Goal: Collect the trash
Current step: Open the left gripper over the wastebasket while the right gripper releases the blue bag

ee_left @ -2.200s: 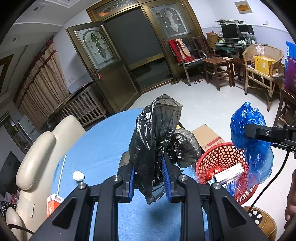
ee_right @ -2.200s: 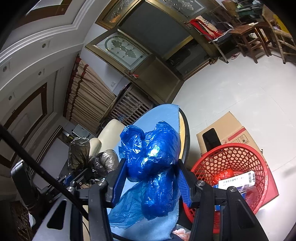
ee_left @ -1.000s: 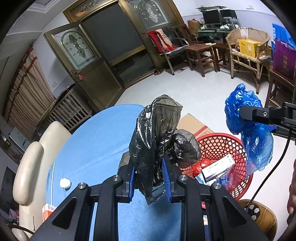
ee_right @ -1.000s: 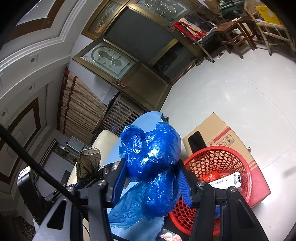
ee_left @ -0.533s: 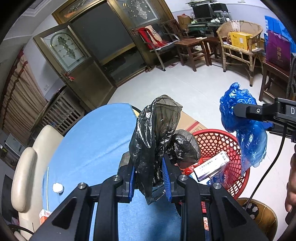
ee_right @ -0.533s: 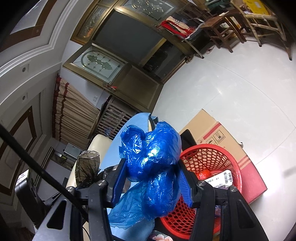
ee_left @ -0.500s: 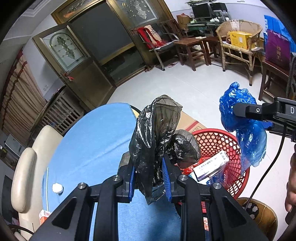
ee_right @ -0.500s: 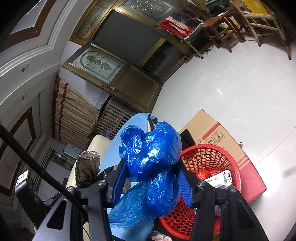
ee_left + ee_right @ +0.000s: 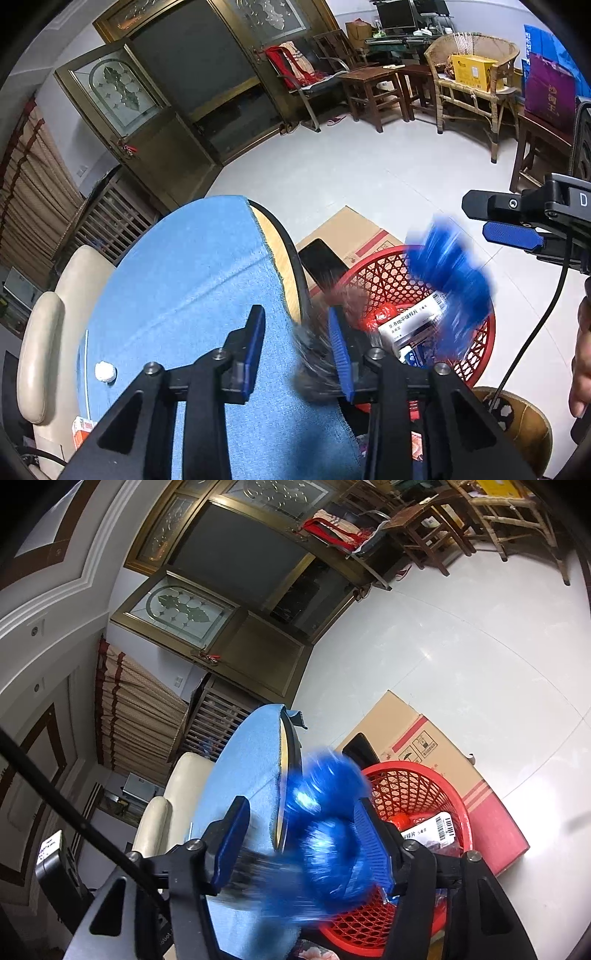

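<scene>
Release step: both jaws are opening, the blue plastic bag point(image 9: 332, 834) and a blurred, probably black bag point(image 9: 317, 354) dropping free toward the red basket point(image 9: 476, 354); next, fetch remaining table trash.

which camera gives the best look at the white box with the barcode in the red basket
The left wrist view: the white box lies unobstructed inside the red basket, its printed face showing. The right wrist view catches only its barcode end, the rest hidden behind the gripper finger.

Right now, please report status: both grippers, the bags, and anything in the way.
Both grippers opening: left gripper, right gripper. Blue bag and black bag, both blurred, dropping toward red basket. Nothing blocking.
</scene>
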### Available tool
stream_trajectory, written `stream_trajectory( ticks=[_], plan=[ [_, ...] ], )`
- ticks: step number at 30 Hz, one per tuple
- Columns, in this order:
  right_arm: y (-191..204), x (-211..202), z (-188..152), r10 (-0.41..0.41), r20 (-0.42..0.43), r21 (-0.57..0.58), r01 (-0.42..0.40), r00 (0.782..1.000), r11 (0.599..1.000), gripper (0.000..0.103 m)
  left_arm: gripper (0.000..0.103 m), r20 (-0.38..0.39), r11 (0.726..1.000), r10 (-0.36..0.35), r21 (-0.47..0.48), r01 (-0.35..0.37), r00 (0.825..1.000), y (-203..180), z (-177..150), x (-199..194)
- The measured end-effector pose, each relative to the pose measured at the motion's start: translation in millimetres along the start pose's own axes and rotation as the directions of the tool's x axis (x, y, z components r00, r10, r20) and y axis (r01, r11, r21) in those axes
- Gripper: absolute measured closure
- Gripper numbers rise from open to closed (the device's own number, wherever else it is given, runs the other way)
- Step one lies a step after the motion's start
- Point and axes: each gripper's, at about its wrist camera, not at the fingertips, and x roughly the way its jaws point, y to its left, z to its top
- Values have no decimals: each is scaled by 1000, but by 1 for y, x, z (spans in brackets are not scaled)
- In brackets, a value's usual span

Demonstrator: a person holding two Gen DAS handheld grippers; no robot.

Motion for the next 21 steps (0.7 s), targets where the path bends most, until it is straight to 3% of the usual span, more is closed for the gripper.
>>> stream_trajectory(
  ticks=[6, 10, 18, 21],
  plan=[
    [4, 2, -1, 2, 0, -17, -2, 1000, 1000, 40, 60, 18, 1000, 19, -21, -19, 1000, 7, -2, -5],
    [10, 6, -4, 4, -5, -32, -5, 1000, 999, 40, 47, 30, 998, 39, -51, -38, 999, 18, -8, -9],
    [34, 17, -16, 11, -35, -94, -15, 999, 995, 40, 42, 43, 990, 80, -124, -74, 996, 50, -35, -21],
    [44, 23, -24, 15, -53, -125, -21, 999, 992, 40, 42, 14, 980, 98, -175, -95, 995, 71, -57, -21]
  ],
)
